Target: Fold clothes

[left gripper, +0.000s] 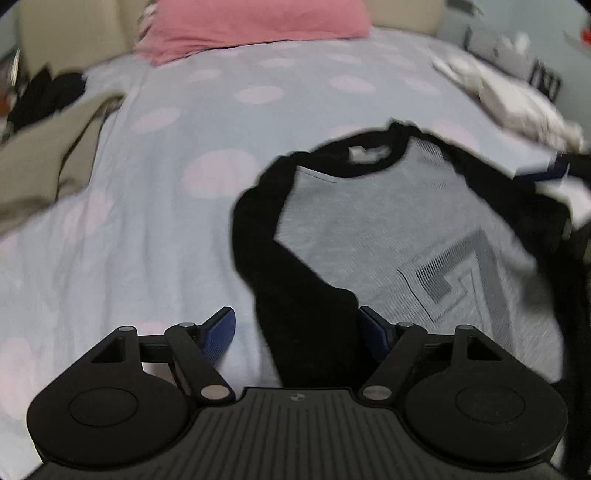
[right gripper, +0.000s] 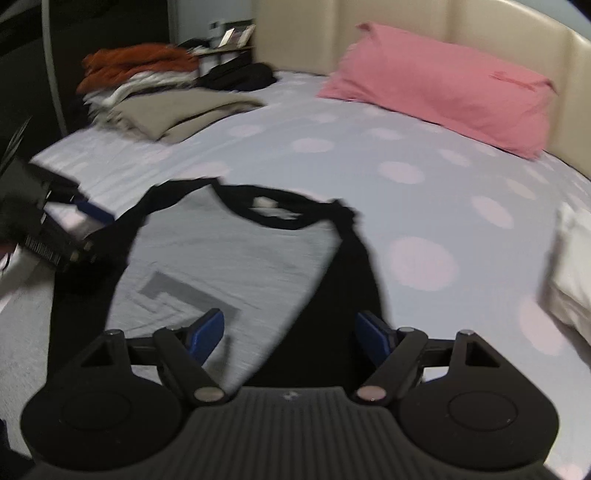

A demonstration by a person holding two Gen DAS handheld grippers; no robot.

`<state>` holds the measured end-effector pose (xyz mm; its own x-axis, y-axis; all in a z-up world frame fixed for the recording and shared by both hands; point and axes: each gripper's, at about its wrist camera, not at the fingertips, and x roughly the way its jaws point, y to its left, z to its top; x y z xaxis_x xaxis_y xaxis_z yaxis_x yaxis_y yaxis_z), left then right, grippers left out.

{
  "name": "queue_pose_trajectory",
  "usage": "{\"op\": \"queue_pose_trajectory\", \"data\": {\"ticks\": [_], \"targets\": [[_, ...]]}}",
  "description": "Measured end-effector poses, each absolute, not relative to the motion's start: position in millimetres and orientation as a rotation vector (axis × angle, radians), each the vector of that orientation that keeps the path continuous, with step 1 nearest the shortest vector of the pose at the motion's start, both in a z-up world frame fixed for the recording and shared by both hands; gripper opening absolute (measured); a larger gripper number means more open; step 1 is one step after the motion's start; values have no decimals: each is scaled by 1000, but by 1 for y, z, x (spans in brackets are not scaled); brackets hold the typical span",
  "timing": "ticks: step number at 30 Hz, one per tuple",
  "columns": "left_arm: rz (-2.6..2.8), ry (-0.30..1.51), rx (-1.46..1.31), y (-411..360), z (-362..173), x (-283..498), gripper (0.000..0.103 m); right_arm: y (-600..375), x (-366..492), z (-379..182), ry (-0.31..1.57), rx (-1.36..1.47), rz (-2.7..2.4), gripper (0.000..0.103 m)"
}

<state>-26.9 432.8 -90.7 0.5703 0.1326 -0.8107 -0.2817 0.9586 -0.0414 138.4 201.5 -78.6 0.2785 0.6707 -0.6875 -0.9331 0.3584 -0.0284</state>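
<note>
While both tongs gape empty, left gripper (left gripper: 297,332), right gripper (right gripper: 290,330), over grey-black shirt (left gripper: 388,229), bed (left gripper: 147,221)

We see a grey shirt (left gripper: 369,221) with black sleeves, a black collar and a darker grey angular print, lying on a pale blue sheet (left gripper: 166,221) dotted with pink. Far off sits a pink pillow (right gripper: 443,85) against a cream headboard (right gripper: 480,26). At far left, beige (right gripper: 177,110) and orange (right gripper: 136,61) clothes are piled. Our gripper pads (right gripper: 207,332) are blue.
</note>
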Motion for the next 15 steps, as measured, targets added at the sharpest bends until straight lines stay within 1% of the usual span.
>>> {"op": "queue_pose_trajectory", "data": {"ticks": [2, 6, 10, 13, 15], "targets": [[244, 902, -184, 441, -81, -40, 69, 219, 123, -79, 597, -525, 1190, 80], [223, 930, -57, 432, -67, -65, 68, 261, 92, -85, 463, -663, 1282, 80], [181, 967, 112, 404, -66, -85, 68, 288, 81, -89, 454, -701, 1306, 80], [164, 992, 226, 390, -77, -82, 68, 301, 76, -92, 465, -729, 1303, 80], [171, 1003, 273, 388, -87, -74, 56, 308, 72, -95, 474, -764, 1298, 80]]}}
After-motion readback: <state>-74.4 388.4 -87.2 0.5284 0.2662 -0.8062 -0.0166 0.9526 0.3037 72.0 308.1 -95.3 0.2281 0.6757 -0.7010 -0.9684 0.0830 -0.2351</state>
